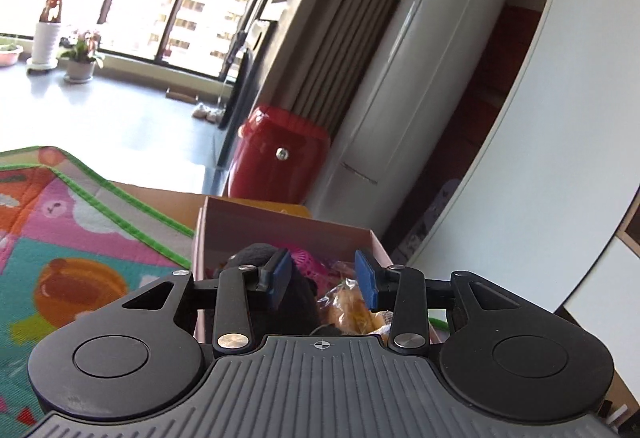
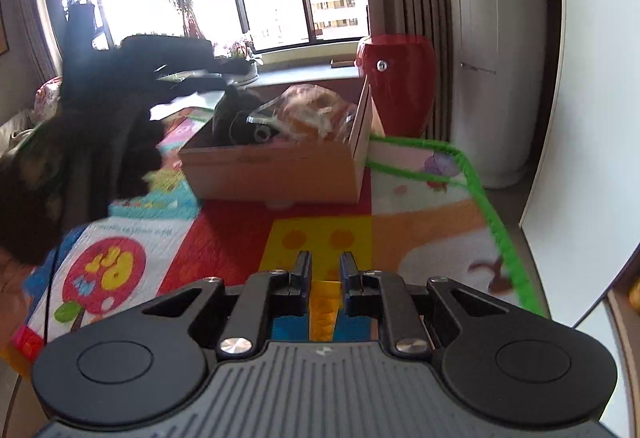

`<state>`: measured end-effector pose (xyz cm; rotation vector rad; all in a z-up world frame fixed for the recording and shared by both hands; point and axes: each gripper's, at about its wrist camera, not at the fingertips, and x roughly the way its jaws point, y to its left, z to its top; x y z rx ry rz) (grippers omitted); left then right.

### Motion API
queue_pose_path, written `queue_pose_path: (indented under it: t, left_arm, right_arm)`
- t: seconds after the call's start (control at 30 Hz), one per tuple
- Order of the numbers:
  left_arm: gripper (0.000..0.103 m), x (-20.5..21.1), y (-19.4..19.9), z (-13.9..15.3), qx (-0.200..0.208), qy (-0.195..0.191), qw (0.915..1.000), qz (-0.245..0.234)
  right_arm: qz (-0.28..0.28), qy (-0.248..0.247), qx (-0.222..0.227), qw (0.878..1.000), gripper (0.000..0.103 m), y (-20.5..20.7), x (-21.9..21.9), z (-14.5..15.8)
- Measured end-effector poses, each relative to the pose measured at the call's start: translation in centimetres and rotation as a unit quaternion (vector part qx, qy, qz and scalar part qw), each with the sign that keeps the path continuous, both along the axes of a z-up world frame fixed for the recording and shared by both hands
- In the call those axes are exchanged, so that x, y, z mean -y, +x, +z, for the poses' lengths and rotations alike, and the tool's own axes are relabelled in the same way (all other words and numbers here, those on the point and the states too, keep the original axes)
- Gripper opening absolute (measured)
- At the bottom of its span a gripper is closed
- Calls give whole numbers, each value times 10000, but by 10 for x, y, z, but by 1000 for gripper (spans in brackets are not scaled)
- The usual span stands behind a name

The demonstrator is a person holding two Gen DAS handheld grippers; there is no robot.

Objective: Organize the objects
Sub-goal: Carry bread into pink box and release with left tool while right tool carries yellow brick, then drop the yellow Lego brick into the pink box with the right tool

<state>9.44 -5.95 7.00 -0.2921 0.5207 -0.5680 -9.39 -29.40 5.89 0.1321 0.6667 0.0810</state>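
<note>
Sunlit windows and grey curtains fill the upper half of both views, above a bright play mat (image 2: 224, 238) spread across the floor, with a red bin (image 2: 396, 85) standing by the wall at upper right of the right wrist view. At centre of that view sits the cardboard box (image 2: 280, 169), already heaped with bagged toys and dark cables; a person's dark sleeve (image 2: 108, 125) blurs across the left side. In the left wrist view the left gripper (image 1: 326, 278) hangs over the box's open top at lower centre, its blue pads apart and nothing visibly pinched between them, a dark plush toy (image 1: 280, 290) just behind the left pad. The right gripper (image 2: 326, 280), at bottom centre, is clenched on a yellow block (image 2: 325, 312) that runs back between the fingers toward the camera. The block likely goes into the box, well apart from it across the mat; the pile is high, so a careless drop could bounce it off, and both grippers converging on the box risk a knock.
</note>
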Motion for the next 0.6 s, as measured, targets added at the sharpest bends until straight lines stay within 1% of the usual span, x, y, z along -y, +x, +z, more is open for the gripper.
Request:
queue_pose_path:
  t: [0.07, 0.17, 0.27, 0.37, 0.43, 0.47, 0.5, 0.53, 0.57, 0.6]
  left_arm:
    - [40, -21, -10, -2, -23, -45, 10000, -21]
    - [40, -47, -22, -10, -203, 44, 9998, -76]
    - [40, -74, -33, -21, -420, 86, 9991, -58]
    - [40, -92, -36, -27, -556, 49, 9984, -51]
    - [40, -96, -37, -28, -611, -13, 9981, -45]
    - [40, -98, -38, -29, -637, -37, 9980, -48]
    - [40, -99, -39, -29, -660, -54, 9978, -52]
    - [40, -99, -38, -31, -686, -72, 9976, -45]
    - [40, -101, -40, -32, -709, -93, 9974, -23]
    - [40, -102, -40, -33, -729, -111, 9973, -2]
  right_arm:
    - [36, 19, 108, 9999, 14, 18, 4, 21]
    - [127, 158, 300, 9993, 14, 53, 6, 62]
    - [175, 76, 660, 9976, 14, 95, -6, 103]
    - [264, 128, 935, 9952, 14, 142, -26, 132]
    - [206, 261, 1121, 9931, 14, 176, -38, 140]
    - [195, 449, 1148, 9922, 14, 192, -42, 139]
    - [239, 701, 1079, 9914, 14, 208, -44, 136]
    - [279, 935, 905, 9911, 16, 225, -48, 129]
    - [205, 1011, 706, 9922, 17, 238, -52, 120]
    - [46, 958, 501, 9941, 17, 248, -56, 109]
